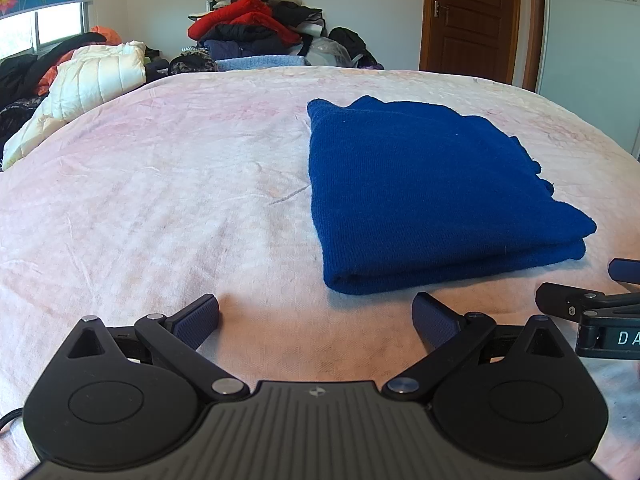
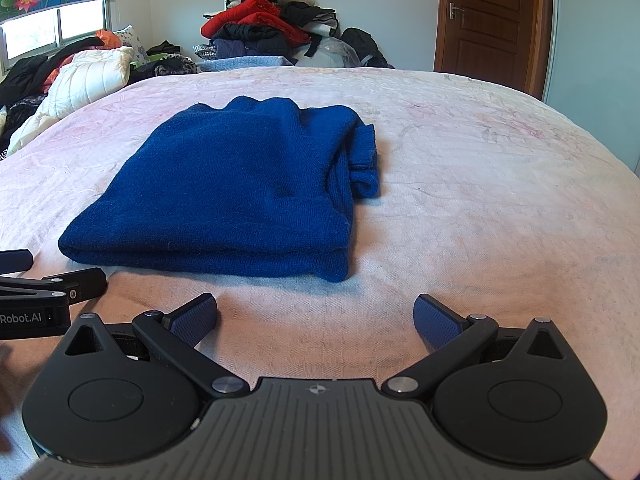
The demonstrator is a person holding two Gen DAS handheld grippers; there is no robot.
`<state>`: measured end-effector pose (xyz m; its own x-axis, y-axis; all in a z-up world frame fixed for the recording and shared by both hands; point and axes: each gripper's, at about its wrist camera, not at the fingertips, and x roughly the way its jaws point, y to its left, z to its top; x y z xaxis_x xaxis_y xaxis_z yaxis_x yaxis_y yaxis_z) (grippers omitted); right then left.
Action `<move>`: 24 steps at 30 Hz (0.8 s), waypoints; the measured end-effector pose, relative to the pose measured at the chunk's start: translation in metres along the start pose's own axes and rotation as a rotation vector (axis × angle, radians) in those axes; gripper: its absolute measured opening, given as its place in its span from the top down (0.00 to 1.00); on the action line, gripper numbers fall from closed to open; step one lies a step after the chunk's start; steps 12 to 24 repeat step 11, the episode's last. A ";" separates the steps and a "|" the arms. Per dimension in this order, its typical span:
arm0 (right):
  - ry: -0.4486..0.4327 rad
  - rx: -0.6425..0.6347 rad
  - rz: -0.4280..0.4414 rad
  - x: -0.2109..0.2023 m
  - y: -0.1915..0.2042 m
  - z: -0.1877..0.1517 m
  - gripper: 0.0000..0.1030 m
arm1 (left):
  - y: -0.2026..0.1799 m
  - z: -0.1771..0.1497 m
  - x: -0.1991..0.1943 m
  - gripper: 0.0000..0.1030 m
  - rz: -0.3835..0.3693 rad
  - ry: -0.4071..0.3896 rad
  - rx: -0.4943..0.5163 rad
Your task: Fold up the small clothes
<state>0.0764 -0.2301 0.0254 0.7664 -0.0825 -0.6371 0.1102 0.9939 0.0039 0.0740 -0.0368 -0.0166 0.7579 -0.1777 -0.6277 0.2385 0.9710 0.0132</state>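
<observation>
**Left wrist and right wrist views: folded sweater, both claws wide**

Left wrist view has the left gripper (image 1: 316, 320) low over the bed (image 1: 160, 184), fingers spread wide with nothing between them. The sweater (image 1: 432, 192), dark blue knit, lies folded into a flat stack on the bed, just ahead of the gripper and off to its right. Its thick folded edge faces the camera, close to the right fingertip but not touching it. The right gripper (image 1: 592, 304) pokes in past the sweater's near right corner.

Right wrist view shows the right gripper (image 2: 316, 318) also wide apart and holding nothing, with the sweater (image 2: 240, 188) ahead and to its left. A ribbed cuff sticks out at the sweater's far right side. The left gripper (image 2: 52, 284) sits by the sweater's near left corner.

Behind the sweater, past the far edge of the bed, there's a clothes pile (image 2: 272, 28) with red and black stuff, a white quilt (image 2: 88, 76) further left, and a brown door (image 2: 492, 16) off to the right.
</observation>
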 end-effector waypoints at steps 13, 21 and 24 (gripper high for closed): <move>0.000 0.000 0.000 0.000 0.000 0.000 0.01 | -0.002 0.001 0.002 0.00 0.009 0.004 0.008; 0.000 0.000 0.000 0.000 0.000 0.000 0.01 | -0.002 0.001 0.002 0.00 0.009 0.004 0.008; 0.000 0.000 0.000 0.000 0.000 0.000 0.01 | -0.002 0.001 0.002 0.00 0.009 0.004 0.008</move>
